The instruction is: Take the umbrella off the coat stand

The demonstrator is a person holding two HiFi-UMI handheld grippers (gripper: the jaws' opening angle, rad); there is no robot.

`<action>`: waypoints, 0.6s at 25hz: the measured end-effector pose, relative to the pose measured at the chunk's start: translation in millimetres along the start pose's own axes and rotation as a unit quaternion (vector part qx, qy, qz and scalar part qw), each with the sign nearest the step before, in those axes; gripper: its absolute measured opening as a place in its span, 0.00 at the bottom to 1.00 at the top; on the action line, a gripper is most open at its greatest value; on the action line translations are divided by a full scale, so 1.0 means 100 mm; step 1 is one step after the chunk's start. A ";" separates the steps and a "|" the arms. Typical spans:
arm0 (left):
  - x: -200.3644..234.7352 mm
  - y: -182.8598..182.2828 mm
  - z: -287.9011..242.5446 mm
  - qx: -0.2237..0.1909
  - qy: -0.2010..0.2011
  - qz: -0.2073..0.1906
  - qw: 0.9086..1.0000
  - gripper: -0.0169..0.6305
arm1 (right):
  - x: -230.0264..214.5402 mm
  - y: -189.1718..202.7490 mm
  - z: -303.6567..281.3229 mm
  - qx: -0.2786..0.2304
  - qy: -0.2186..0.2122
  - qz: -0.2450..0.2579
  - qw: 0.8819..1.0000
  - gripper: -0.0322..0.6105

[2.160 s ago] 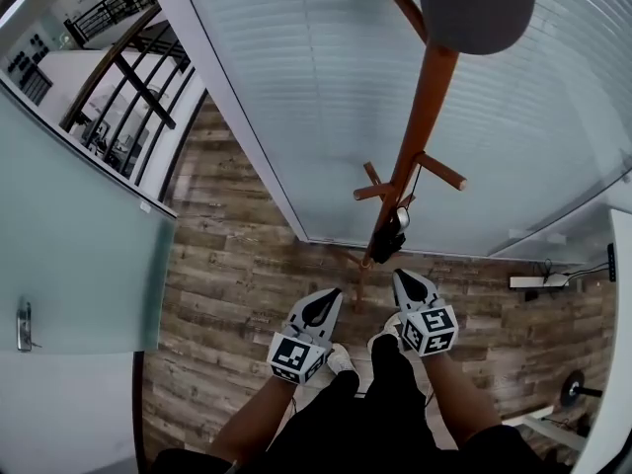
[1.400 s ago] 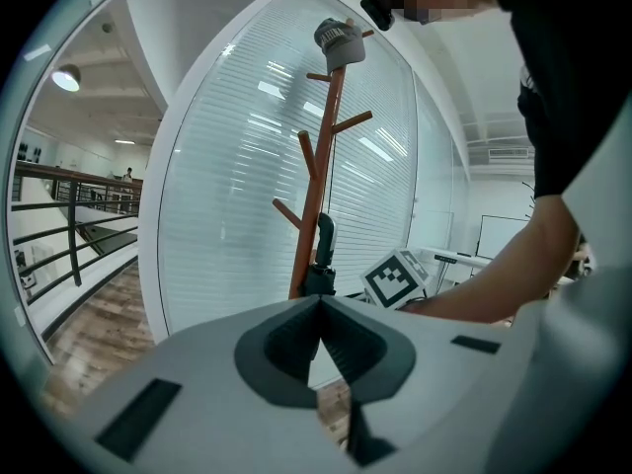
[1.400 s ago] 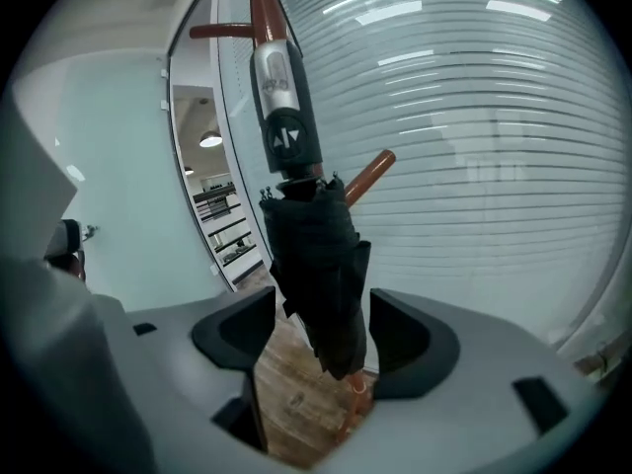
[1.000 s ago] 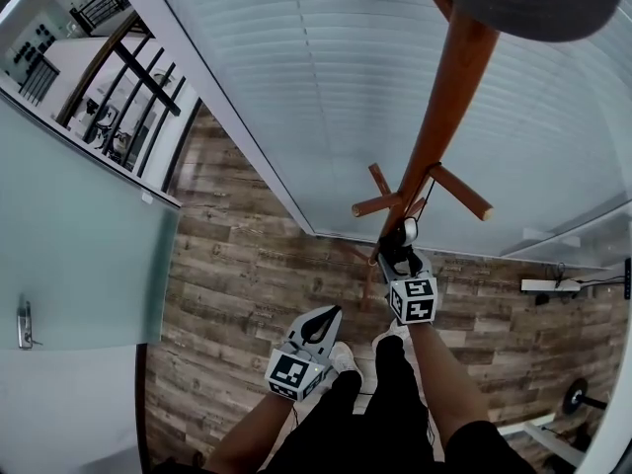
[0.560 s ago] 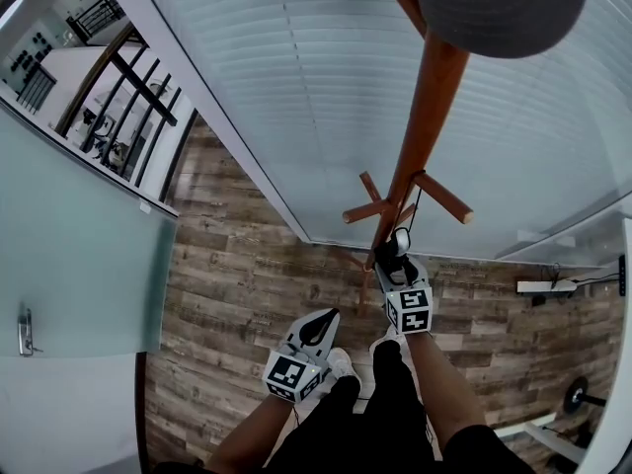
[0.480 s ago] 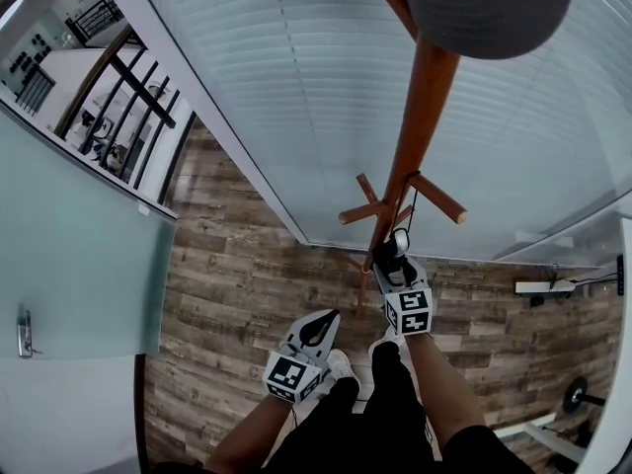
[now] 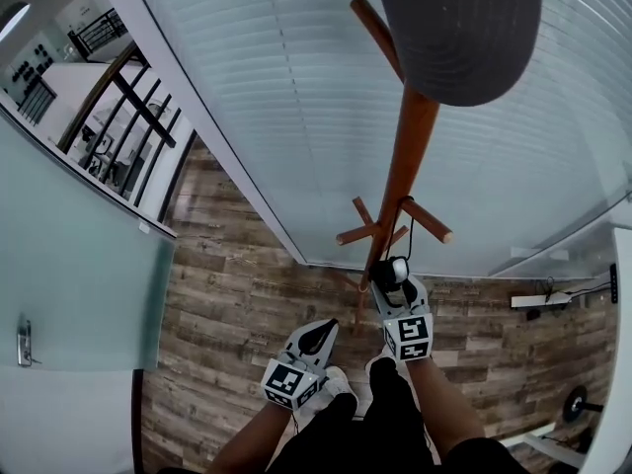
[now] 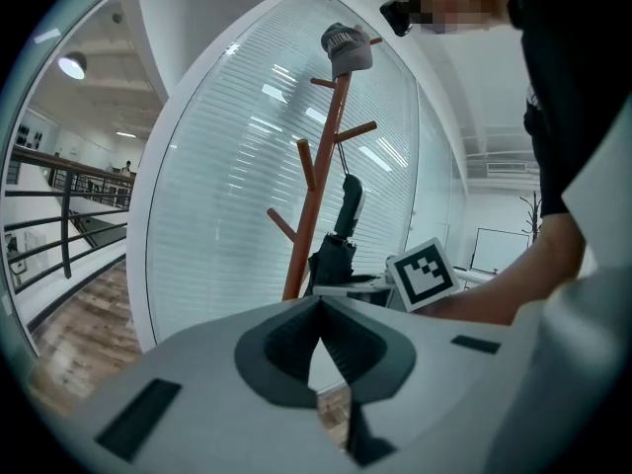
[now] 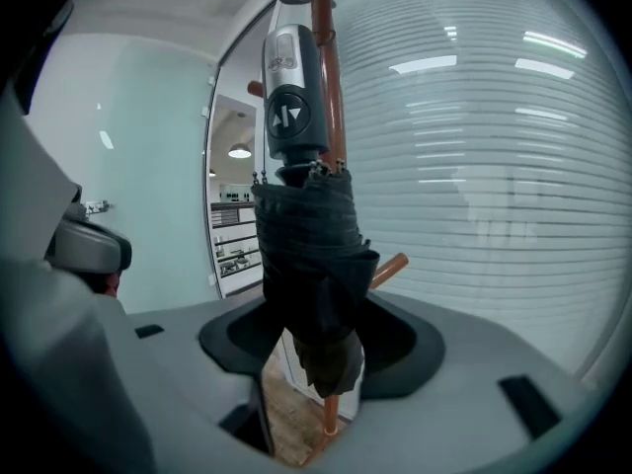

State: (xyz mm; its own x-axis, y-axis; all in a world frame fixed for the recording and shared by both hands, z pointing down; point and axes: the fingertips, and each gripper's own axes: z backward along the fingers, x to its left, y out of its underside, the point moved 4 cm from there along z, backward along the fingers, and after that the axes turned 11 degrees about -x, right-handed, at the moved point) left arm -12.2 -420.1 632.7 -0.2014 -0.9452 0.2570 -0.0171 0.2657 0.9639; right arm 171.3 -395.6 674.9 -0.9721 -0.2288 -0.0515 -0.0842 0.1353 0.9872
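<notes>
One folded umbrella [image 9: 311,265] hangs upright just beside the pole of the coat stand [image 7: 400,181]. Its long axis is vertical, with the smooth grey handle on top and the creased black fabric pointing down. The right gripper [image 9: 318,324] has just been closing its jaws, and they press on the fabric from both sides. The stand is round reddish wood with slanted pegs, and a grey cap [image 7: 464,28] sits on top. The left gripper [image 8: 318,304] is closed and empty.
</notes>
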 end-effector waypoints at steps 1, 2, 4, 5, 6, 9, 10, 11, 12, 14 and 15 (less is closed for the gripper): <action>0.04 0.00 -0.01 -0.001 -0.003 0.002 1.000 0.05 | 0.00 -0.07 0.01 -0.010 0.003 0.000 1.000 0.41; 0.07 0.00 -0.02 -0.001 -0.006 0.005 1.000 0.05 | 0.01 -0.12 0.03 -0.019 0.004 -0.003 1.000 0.41; 0.10 0.01 -0.03 -0.001 -0.011 0.011 1.000 0.05 | 0.02 -0.23 0.08 -0.031 0.003 -0.007 0.999 0.41; 0.10 0.01 -0.04 -0.001 -0.013 0.012 1.000 0.05 | 0.02 -0.28 0.11 -0.037 0.000 -0.009 0.999 0.41; 0.10 0.01 -0.06 -0.002 -0.014 0.010 1.000 0.05 | 0.03 -0.35 0.13 -0.045 -0.002 -0.009 0.999 0.41; 0.10 0.00 -0.12 -0.005 -0.015 0.003 1.000 0.05 | 0.05 -0.53 0.21 -0.069 -0.010 -0.007 0.998 0.41; 0.08 -0.01 -0.14 -0.007 -0.013 0.004 1.000 0.05 | 0.06 -0.57 0.25 -0.074 -0.011 -0.007 0.997 0.41; 0.06 -0.03 -0.16 -0.010 -0.009 0.006 1.000 0.05 | 0.06 -0.63 0.29 -0.079 -0.013 -0.007 0.997 0.41; 0.03 -0.07 -0.18 -0.014 -0.003 0.007 1.000 0.05 | 0.06 -0.70 0.32 -0.084 -0.014 -0.006 0.996 0.41; -0.01 -0.15 -0.21 -0.019 0.012 -0.002 1.000 0.05 | 0.06 -0.88 0.37 -0.096 -0.015 -0.004 0.995 0.41; -0.03 -0.19 -0.22 -0.021 0.019 -0.009 1.000 0.05 | 0.06 -0.97 0.40 -0.103 -0.014 -0.002 0.995 0.41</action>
State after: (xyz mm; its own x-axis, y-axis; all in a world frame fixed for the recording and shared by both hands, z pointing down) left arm 10.3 -426.3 615.0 -0.1634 -0.9564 0.2421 0.0202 0.2421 0.9700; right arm 165.1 -371.6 572.7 -0.9778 -0.2016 -0.0565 -0.0441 -0.0656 0.9969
